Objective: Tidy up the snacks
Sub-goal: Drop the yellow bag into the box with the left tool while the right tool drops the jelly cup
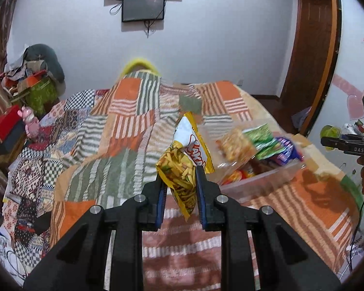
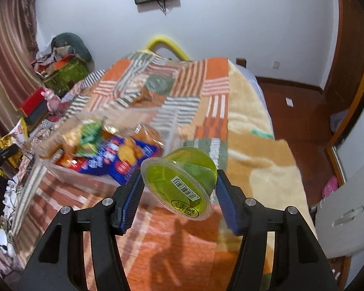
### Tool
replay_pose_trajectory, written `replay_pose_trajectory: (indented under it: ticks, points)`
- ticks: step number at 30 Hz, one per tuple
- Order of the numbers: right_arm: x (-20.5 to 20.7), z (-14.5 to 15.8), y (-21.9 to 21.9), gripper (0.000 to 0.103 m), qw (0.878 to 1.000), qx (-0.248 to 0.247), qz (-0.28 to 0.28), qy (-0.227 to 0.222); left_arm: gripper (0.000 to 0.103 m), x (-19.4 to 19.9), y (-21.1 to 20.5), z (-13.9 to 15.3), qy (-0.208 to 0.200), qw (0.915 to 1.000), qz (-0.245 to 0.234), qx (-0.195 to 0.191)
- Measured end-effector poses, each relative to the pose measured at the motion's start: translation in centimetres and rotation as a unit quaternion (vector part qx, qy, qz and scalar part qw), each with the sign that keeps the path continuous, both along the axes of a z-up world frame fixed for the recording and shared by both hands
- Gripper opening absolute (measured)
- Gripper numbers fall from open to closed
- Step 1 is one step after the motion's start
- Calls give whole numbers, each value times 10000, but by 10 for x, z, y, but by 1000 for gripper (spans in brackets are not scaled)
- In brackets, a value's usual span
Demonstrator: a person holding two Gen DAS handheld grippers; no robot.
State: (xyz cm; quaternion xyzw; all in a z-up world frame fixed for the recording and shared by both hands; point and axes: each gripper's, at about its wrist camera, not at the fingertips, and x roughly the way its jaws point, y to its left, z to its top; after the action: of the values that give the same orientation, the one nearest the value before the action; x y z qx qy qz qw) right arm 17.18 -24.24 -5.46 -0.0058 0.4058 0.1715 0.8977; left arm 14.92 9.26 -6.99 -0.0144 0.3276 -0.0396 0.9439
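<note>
My left gripper is shut on a yellow snack bag printed with fries and holds it above the bed, left of a clear plastic bin. The bin holds several snack packs, green, blue and orange. My right gripper is shut on a green jelly cup, tilted with its sealed lid toward the camera, held just right of the same bin. The right gripper and jelly cup also show at the right edge of the left wrist view. The yellow bag shows at the left edge of the right wrist view.
A patchwork blanket covers the bed. Boxes, a pink toy and piled clutter stand at the far left by a striped curtain. A wooden door and floor lie to the right. A white cabinet is at the right.
</note>
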Motion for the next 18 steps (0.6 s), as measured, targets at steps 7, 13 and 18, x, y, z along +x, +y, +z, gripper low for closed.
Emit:
replay_pose_trajectory:
  ticks: [7,13,18]
  points:
    - [5,9,15,55,9995,167,169,-195,22,10,-26,16,-139,9995,-228,-164]
    - [13,10,33,55,9989,211,324,-261,22,28,-47,14,-76,9988,-401,-256]
    - [26,8,49,55,9985,235,417,-249,22,52,-59,6,72,9983,-445,-356]
